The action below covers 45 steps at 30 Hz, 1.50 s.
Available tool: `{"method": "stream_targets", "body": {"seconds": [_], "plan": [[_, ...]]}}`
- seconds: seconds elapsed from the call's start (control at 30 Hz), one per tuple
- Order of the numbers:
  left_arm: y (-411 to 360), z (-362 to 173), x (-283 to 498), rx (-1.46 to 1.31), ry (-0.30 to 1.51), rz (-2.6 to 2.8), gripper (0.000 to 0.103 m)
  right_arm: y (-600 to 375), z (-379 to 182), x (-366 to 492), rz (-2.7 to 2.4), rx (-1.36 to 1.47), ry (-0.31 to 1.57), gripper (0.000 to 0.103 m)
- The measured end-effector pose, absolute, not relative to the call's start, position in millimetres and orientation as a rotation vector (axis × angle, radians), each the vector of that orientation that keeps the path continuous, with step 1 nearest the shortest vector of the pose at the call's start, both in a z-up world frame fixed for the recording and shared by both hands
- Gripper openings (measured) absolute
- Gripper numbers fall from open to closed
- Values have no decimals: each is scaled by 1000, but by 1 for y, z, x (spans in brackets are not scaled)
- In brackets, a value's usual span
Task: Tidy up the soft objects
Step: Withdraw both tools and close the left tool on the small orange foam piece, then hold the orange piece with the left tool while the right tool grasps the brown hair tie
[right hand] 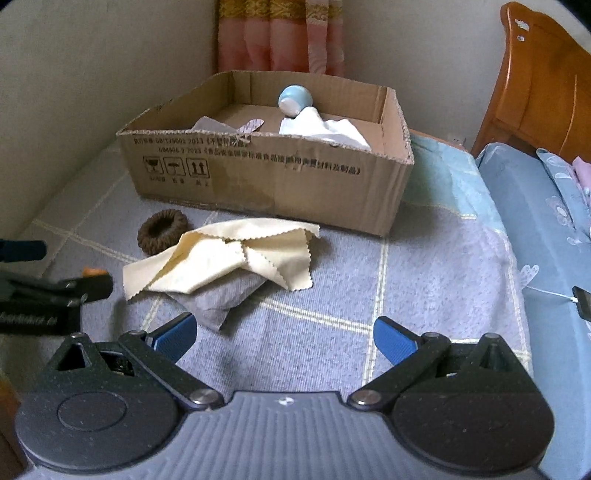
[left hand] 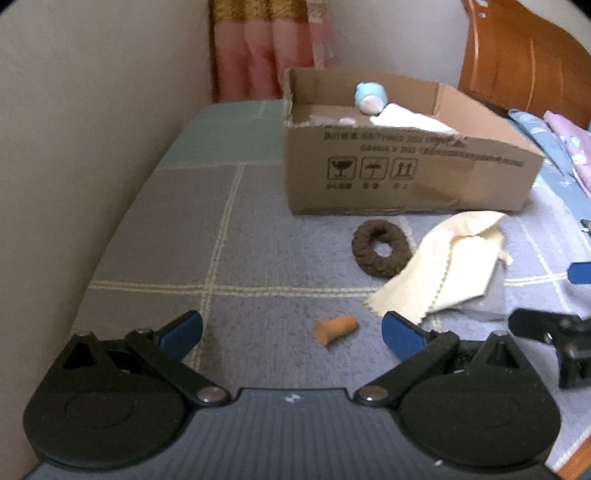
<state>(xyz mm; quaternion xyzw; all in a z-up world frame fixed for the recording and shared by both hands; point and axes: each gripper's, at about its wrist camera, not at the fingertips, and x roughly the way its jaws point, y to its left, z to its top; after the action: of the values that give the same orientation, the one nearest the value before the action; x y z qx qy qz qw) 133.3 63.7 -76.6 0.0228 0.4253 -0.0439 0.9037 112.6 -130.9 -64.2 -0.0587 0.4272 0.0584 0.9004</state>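
Evidently both hand-held grippers, left (left hand: 291, 330) and right (right hand: 282, 338), gape wide, empty. The box (right hand: 280, 184) sits near the cloth (right hand: 229, 254) and scrunchie (right hand: 162, 230), likely for short carries.

Pink curtain (right hand: 280, 33), wooden headboard (right hand: 535, 74)

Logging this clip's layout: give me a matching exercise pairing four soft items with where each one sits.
Things:
1. blue-and-white plush
2. brown scrunchie
3. cream cloth
4. orange piece

Places:
A. draped over a grey cloth
B. inside the cardboard box
C. nearest the left gripper
D. on the bed just before the box

Pairs: 1-B, 2-D, 3-A, 4-C
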Motion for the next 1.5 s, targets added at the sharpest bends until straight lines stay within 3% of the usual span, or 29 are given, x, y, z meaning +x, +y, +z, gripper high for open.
{"method": "stream_targets", "body": {"seconds": [0.37,0.47,0.63,0.9,1.2,1.5], "plan": [[89,-78,124,6,877,13,102,-125,-76,115,178,-154,893,103],[82,-75,121,6,873,22,89,-123,-83,115,186,-164,908,103],[62,-69,120,-1,868,6,46,-122,-83,113,203,-151,897,103],[50,-68,118,-9,853,3,22,-122,-84,113,216,-154,882,103],[51,-70,116,-12,836,-10,20,-124,-80,115,217,-156,873,103],[61,-71,116,-2,829,-4,20,-109,-41,116,359,-244,719,102]]}}
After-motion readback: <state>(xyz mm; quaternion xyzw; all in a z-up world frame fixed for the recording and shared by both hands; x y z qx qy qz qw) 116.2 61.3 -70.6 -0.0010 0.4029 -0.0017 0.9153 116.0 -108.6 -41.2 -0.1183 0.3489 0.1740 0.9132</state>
